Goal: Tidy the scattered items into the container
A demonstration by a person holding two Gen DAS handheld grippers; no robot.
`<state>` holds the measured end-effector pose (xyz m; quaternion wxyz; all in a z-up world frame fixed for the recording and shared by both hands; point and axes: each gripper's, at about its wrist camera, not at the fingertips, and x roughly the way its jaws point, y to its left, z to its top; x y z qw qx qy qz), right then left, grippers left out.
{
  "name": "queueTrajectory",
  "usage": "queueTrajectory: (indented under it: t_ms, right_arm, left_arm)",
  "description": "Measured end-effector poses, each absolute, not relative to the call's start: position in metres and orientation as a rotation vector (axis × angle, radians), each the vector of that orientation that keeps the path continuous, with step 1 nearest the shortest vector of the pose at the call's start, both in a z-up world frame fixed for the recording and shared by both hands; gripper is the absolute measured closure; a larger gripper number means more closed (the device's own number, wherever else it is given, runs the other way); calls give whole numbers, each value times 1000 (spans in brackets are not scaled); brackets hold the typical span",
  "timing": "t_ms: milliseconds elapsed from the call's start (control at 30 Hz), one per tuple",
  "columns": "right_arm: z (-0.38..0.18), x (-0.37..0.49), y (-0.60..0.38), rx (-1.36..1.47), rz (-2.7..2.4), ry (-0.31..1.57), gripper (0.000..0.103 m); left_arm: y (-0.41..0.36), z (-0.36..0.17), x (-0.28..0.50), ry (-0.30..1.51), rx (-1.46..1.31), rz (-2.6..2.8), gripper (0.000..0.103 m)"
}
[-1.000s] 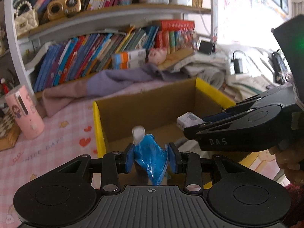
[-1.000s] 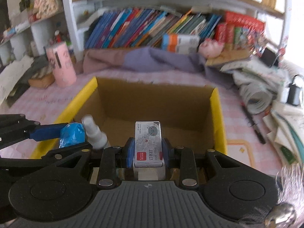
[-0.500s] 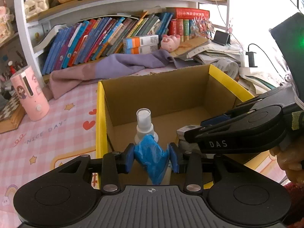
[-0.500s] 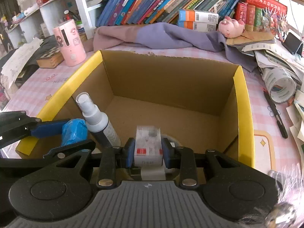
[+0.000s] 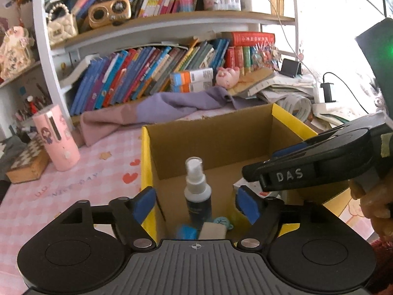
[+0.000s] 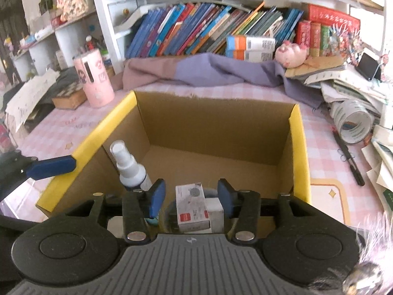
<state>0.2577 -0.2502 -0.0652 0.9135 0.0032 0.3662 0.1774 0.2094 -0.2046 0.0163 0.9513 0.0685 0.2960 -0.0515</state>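
Note:
A cardboard box with yellow-edged flaps (image 5: 146, 157) (image 6: 298, 147) stands on the pink tablecloth. My left gripper (image 5: 195, 204) hangs over its near left corner, jaws opening, nothing between the pads. Below it, on the box floor, lie a crumpled blue bag (image 5: 186, 231) and a small beige piece (image 5: 213, 229); a white-capped spray bottle (image 5: 197, 191) (image 6: 130, 167) stands upright there. My right gripper (image 6: 191, 196) is over the near side, jaws opening; the small white staple box (image 6: 192, 204) lies loose between the pads, untouched by them. The right gripper (image 5: 307, 169) also shows in the left wrist view.
A pink cylindrical holder (image 6: 94, 83) and a wooden checkered box (image 6: 70, 95) stand left of the carton. Purple cloth (image 6: 208, 71) lies behind it before the bookshelf. A tape roll (image 6: 353, 120), a black pen (image 6: 348, 157) and stacked papers crowd the right.
Both grippers opened. The left one dropped the blue bag onto the box floor; the right one let go of the white staple box, which now lies lower inside.

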Motion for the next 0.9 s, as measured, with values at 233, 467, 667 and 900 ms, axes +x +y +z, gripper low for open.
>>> queueTrajectory:
  t_ms: [233, 467, 667, 900]
  right_arm:
    - [-55, 241, -245, 33, 329, 705, 41]
    - [-47, 216, -229, 33, 305, 669, 34]
    - [-45, 187, -211, 23, 280, 660, 30]
    - [-45, 146, -193, 11, 250, 654, 26]
  left_arm:
    - [-188, 28, 186, 540, 130, -37, 3]
    - [-162, 37, 159, 502, 85, 13, 0]
    - [-144, 37, 135, 505, 71, 24, 0]
    - [-123, 34, 100, 512, 45, 45, 0]
